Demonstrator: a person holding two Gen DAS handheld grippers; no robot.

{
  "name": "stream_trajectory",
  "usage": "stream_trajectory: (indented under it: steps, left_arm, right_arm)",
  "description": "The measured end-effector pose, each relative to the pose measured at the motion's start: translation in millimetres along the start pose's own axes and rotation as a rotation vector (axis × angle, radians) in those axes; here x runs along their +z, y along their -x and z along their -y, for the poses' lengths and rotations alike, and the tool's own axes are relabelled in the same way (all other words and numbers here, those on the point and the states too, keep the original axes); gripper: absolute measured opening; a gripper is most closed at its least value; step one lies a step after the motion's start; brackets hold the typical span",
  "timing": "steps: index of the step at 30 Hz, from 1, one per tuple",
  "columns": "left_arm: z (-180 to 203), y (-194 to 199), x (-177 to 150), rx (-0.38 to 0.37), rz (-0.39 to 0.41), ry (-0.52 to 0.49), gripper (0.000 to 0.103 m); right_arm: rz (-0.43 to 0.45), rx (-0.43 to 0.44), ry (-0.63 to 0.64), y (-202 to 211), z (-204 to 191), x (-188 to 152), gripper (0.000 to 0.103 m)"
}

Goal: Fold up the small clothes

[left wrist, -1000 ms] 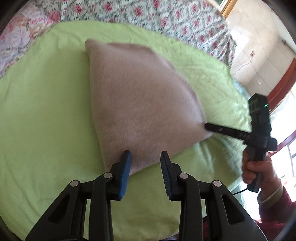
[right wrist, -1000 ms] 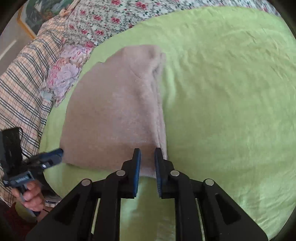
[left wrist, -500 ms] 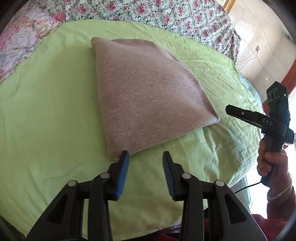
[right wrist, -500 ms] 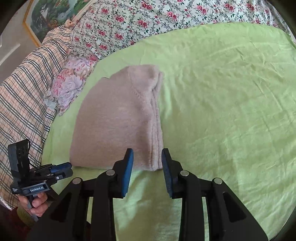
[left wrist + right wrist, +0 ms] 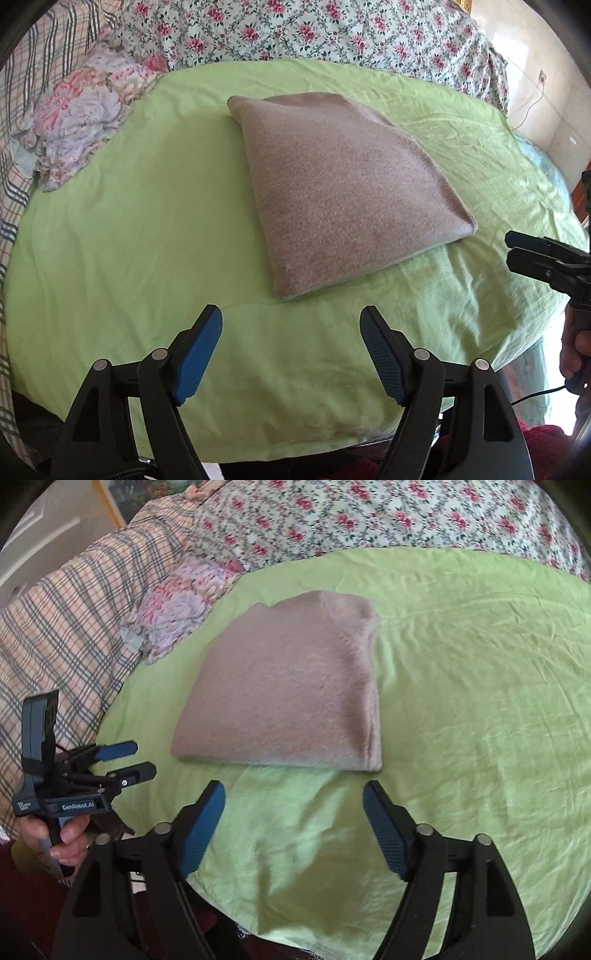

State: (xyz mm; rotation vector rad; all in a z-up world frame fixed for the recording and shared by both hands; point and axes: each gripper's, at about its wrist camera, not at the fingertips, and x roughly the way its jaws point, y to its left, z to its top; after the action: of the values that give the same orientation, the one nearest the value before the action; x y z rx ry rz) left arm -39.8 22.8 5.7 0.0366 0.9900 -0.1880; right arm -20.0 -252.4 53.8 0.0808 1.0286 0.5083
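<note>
Item: folded knit garment (image 5: 343,192), lay flat on green sheet (image 5: 147,258), just ahead of both tools. Left gripper (image 5: 291,332) and right gripper (image 5: 293,808): jaws had just been opening, nothing between them. Handling advice: withdraw straight back, avoiding snagging near hem.

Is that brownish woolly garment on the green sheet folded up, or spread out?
Folded. The garment lies as a compact block on the green sheet, with stacked layers showing along its right edge.

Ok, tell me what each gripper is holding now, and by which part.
Nothing. The left gripper and right gripper have just opened; both are empty, short of the folded sweater.
</note>
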Motion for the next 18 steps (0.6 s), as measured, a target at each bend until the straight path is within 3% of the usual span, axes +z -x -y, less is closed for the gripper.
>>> stream_trajectory:
  steps: [10,18]
  left_arm:
    - [-1,3,-14,0.06,-0.014,0.004,0.081]
    - [0,-3,3,0.089,0.01,0.02,0.081]
  right_arm:
    - [-0.059,-0.033,0.042,-8,-6,-14,0.082]
    - [-0.044,-0.031,0.044,-17,-7,-2,0.082]
